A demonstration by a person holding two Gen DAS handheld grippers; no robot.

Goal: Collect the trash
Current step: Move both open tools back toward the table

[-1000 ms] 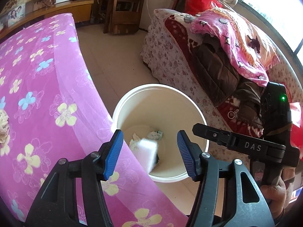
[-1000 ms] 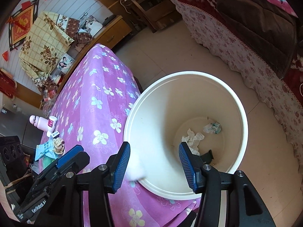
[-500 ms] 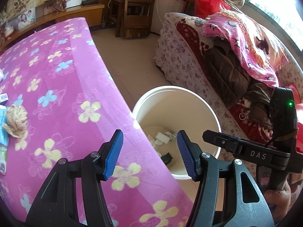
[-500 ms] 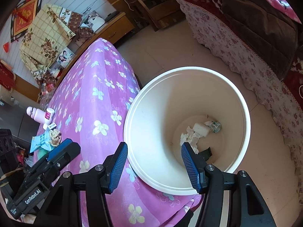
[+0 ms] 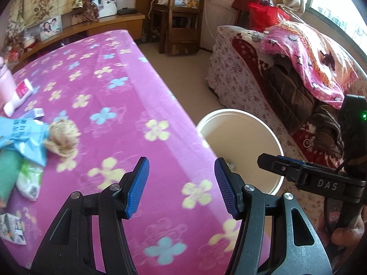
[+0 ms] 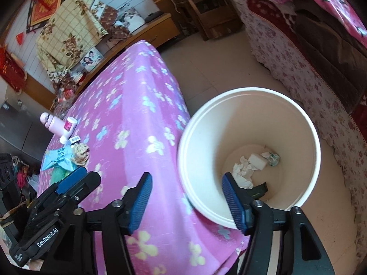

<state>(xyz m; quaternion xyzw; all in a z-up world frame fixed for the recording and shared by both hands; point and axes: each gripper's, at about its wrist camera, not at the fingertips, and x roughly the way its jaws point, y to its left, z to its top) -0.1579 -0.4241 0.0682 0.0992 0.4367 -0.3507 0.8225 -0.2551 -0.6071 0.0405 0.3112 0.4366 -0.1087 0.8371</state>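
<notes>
A: Reading from the left, we find the trash not yet collected at the far left of the pink flowered table (image 5: 128, 105): a blue wrapper (image 5: 25, 135), a beige crumpled wad (image 5: 63, 138) touching it, a white-and-green packet (image 5: 28, 182) nearer us, and a printed scrap (image 5: 12, 230) at the near-left edge.

B: And the step in hand?

A: We judge it a return for another piece. The left gripper (image 5: 181, 183) hangs over the near part of the table, jaws wide apart with nothing between them. The next move calls for a reach to the left toward the wad or wrapper, then a close on one light, crushable item.

B: Moving right?

A: The right gripper (image 6: 185, 197) stands equally wide and empty, low over the table's right edge, its right jaw overlapping the rim of the white bin (image 6: 183, 160). The bin sits on the floor just beside the table; white tissue (image 6: 244, 171), a white block (image 6: 258, 161), a greenish scrap and a dark item lie at its bottom.

B: Anything not trash?

A: We take the pink bottle (image 6: 54, 123) and the white tube (image 6: 67, 129), far left, for keepers, though that is only a judgement.
</notes>
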